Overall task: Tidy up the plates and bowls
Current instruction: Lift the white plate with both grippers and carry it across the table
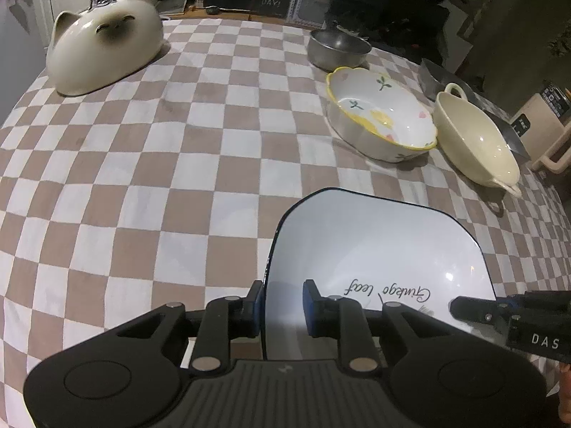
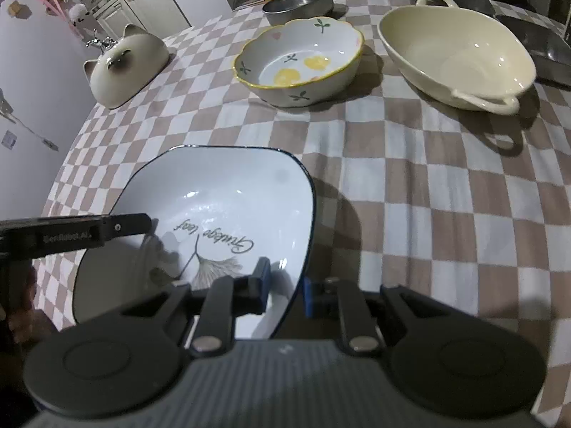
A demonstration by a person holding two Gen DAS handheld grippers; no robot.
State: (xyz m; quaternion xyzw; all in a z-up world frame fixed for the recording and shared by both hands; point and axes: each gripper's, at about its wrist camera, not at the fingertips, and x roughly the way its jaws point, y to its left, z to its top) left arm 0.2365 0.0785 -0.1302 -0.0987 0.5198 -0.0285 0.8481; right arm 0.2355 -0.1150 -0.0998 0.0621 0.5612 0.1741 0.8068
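A white square plate [image 1: 374, 249] with a dark rim and "Ginkgo leaf" script sits at the near edge of the checkered table. My left gripper [image 1: 282, 306] straddles its left rim, jaws slightly apart around the edge. My right gripper [image 2: 285, 285] straddles the plate's [image 2: 221, 199] right rim the same way. Each gripper shows in the other's view: the right one [image 1: 499, 314], the left one [image 2: 89, 232]. A flowered bowl [image 2: 299, 60], a cream two-handled bowl [image 2: 456, 53] and a metal bowl [image 2: 298, 1] stand farther back.
A cat-shaped ceramic dish [image 1: 103, 50] lies upside down at the far left. Dark metal trays [image 2: 535, 42] lie at the far right edge. The checkered tablecloth [image 1: 160, 178] covers the table; a wall and cabinets stand beyond to the left.
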